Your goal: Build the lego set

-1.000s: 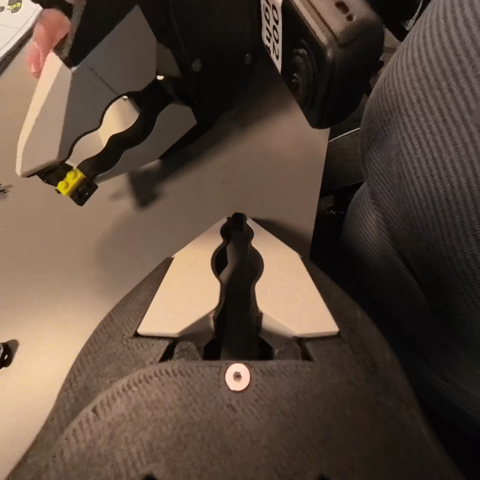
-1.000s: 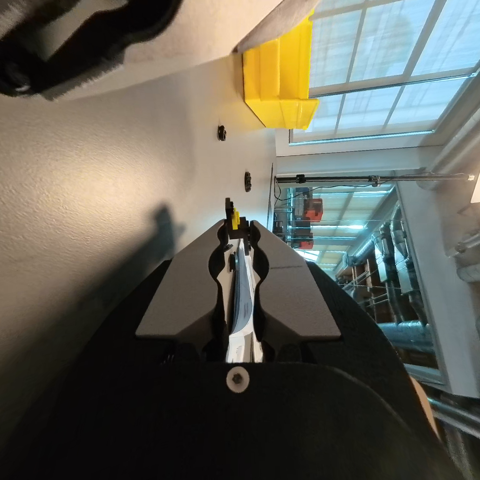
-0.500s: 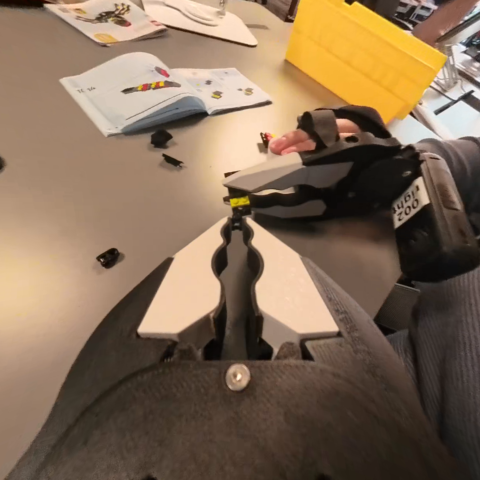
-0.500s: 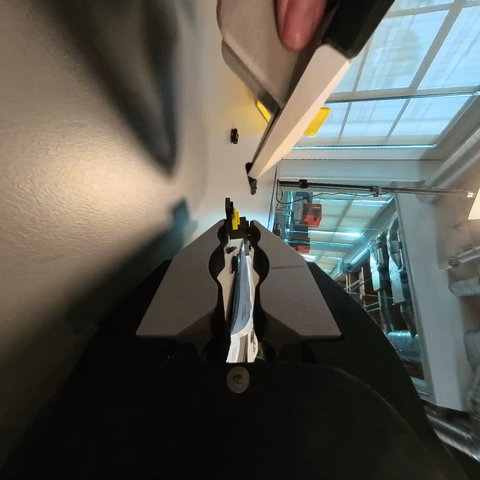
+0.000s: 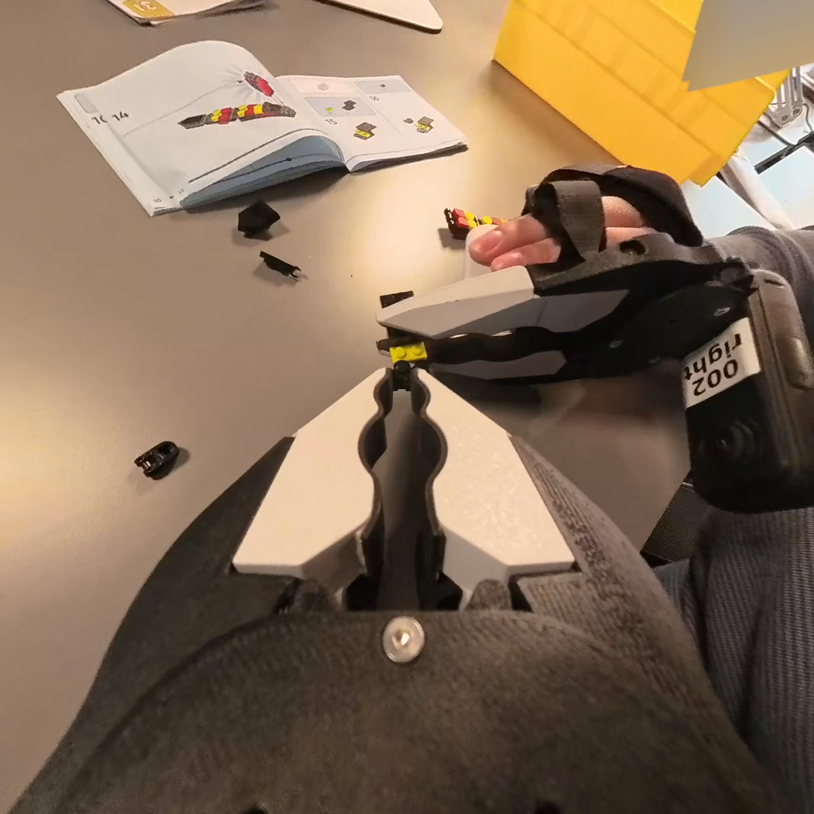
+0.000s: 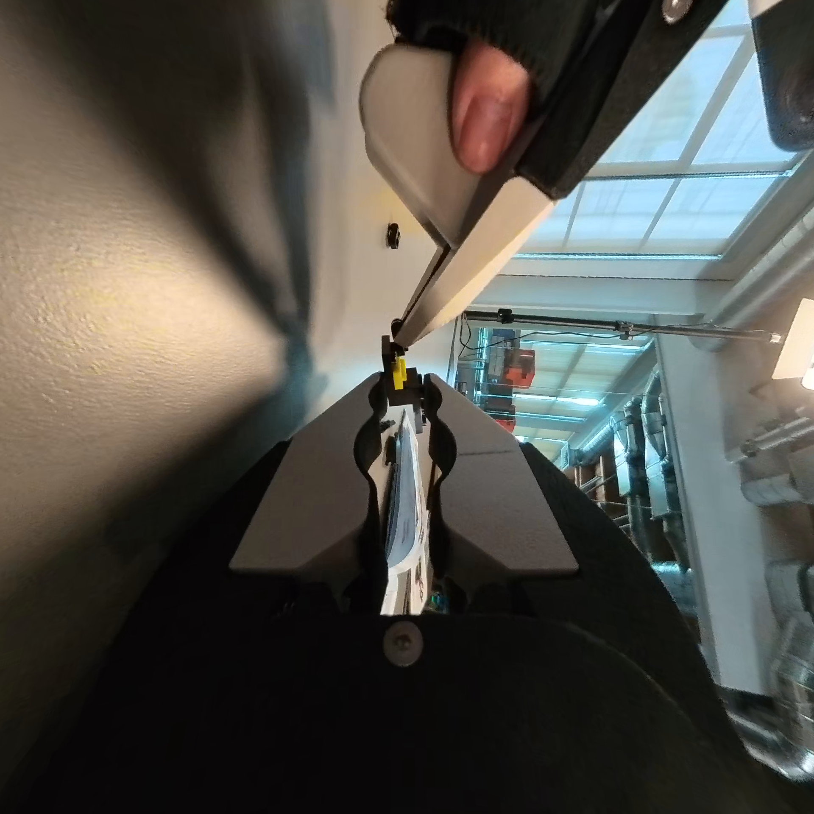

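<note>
My right gripper (image 6: 403, 379) is shut on a small yellow-and-black lego assembly (image 6: 398, 374). In the left wrist view it reaches in from the right, turned on its side (image 5: 396, 341), with the yellow brick (image 5: 408, 351) at its tips. My left gripper (image 5: 401, 374) is shut on a small black piece (image 5: 401, 368) and holds it right against the underside of the yellow brick. In the right wrist view the left gripper (image 6: 397, 328) comes down from above, its tip touching the assembly. Both are held above the grey table (image 5: 132, 352).
An open instruction booklet (image 5: 246, 132) lies at the back left, a yellow bin (image 5: 616, 79) at the back right. A red, yellow and black build (image 5: 471, 219) lies behind the right gripper. Loose black pieces (image 5: 257, 219) (image 5: 279, 267) (image 5: 158, 458) are scattered on the table. A grey sleeve (image 5: 727, 616) is at the right. The tips of both grippers are at nearly the same place.
My left gripper swung from the table's edge toward the right gripper. Its tip with the black piece has closed in on the yellow-and-black assembly. The right gripper has kept its hold.
</note>
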Demonstrator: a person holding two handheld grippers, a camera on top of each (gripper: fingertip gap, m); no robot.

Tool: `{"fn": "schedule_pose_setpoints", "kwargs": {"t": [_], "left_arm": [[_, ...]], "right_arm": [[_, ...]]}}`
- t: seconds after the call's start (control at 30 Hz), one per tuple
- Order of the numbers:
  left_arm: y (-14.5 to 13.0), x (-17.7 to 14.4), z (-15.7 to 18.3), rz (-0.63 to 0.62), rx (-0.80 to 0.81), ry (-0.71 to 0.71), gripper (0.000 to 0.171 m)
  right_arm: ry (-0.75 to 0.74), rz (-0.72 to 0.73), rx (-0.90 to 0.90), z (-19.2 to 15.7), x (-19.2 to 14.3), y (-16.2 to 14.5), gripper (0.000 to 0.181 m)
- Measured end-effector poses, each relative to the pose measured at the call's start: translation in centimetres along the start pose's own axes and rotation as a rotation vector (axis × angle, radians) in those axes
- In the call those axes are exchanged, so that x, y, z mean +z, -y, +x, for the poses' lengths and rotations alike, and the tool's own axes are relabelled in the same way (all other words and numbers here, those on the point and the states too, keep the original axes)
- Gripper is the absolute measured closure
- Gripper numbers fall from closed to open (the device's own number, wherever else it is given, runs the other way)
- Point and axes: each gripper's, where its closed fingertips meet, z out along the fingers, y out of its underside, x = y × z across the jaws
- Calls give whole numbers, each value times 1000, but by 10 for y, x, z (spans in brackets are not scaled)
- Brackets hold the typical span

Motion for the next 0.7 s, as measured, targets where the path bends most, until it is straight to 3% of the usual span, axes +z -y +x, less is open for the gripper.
{"fn": "schedule_pose_setpoints", "kwargs": {"t": [0.3, 0.7], "left_arm": [[-3, 4, 0, -34, -16, -9, 165], [-13, 4, 1, -204, -2, -14, 165]], "right_arm": [[43, -17, 55, -3, 0, -3, 168], [14, -18, -124, -5, -1, 3, 168]]}}
